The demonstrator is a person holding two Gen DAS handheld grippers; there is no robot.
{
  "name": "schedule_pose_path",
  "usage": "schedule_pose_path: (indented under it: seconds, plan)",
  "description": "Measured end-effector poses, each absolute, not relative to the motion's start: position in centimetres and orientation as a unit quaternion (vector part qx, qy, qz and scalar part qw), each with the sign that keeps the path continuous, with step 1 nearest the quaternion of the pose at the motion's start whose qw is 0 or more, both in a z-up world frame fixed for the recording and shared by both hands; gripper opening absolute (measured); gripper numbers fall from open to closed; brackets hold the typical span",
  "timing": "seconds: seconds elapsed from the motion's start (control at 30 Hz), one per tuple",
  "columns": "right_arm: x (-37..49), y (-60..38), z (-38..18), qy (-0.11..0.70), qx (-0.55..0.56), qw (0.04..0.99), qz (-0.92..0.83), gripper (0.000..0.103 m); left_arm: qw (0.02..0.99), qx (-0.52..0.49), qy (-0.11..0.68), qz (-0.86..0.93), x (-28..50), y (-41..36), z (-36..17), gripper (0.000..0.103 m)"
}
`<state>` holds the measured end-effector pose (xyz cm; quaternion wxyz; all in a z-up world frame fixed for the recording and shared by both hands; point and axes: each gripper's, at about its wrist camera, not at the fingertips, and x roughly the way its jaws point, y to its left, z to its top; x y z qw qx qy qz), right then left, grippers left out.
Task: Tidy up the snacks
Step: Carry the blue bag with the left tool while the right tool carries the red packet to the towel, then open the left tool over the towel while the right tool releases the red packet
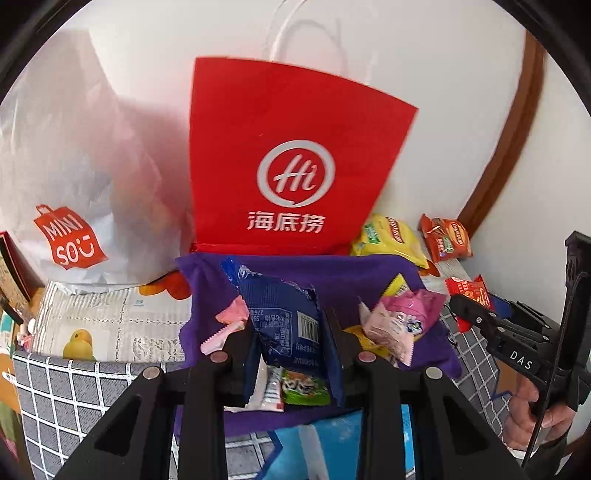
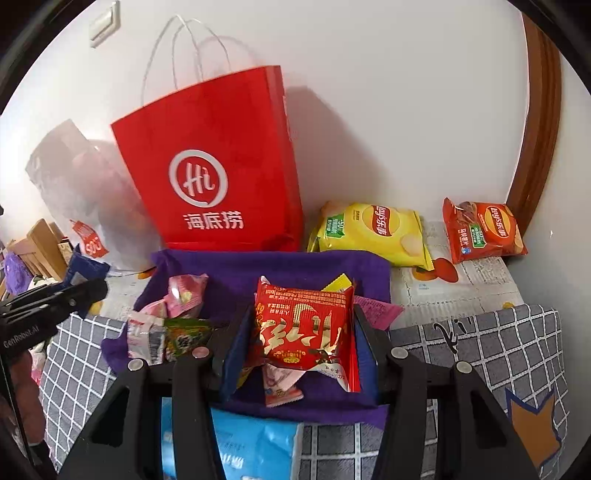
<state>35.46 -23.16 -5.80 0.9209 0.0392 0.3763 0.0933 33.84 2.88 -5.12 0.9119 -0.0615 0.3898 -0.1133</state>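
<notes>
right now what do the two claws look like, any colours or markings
Both are matte black plastic with triangular cut-outs and round silver studs. The left claw and right claw have dark blue pads. White lettering marks their sides: "DAS" on the right one, "GenRobot.AI" on the left. No sleeve shows.

White wall (image 2: 369,92), curved brown wooden trim (image 2: 539,129) at right, pale wall switch (image 2: 105,24), even daylight

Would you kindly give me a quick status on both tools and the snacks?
Left tool shut on blue packet. Right tool shut on red packet. Both over purple cloth, loose snacks on it. Nothing in the way.
</notes>
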Motion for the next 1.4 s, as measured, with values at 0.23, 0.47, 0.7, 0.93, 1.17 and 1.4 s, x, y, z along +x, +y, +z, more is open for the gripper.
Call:
schedule_pose_path:
  seconds: [0.23, 0.47, 0.7, 0.93, 1.17, 1.4]
  plan:
    - [38.8, -22.9, -7.2, 0.393, 0.052, 0.912, 0.103, 0.051, 0.905, -0.074, 0.401, -0.116, 36.4, 3.3, -6.6, 0.029]
    - [40.9, -21.6, -9.1, 0.408, 0.04, 0.905, 0.113, 0.051, 0.895, -0.076, 0.42, -0.132, 38.9, 2.1, -8.6, 0.03]
    - [42.0, -20.5, -11.2, 0.424, 0.023, 0.897, 0.12, 0.051, 0.884, -0.071, 0.439, -0.146, 40.1, 0.6, -10.2, 0.03]
    - [42.0, -19.5, -11.9, 0.424, -0.001, 0.898, 0.12, 0.055, 0.876, -0.062, 0.453, -0.155, 40.4, -0.2, -11.1, 0.031]
    - [41.6, -18.3, -12.1, 0.424, -0.039, 0.897, 0.123, 0.055, 0.872, -0.058, 0.461, -0.153, 40.6, -0.6, -11.4, 0.033]
    - [41.0, -18.3, -12.2, 0.427, -0.049, 0.894, 0.128, 0.061, 0.873, -0.046, 0.462, -0.148, 40.3, -1.1, -11.5, 0.046]
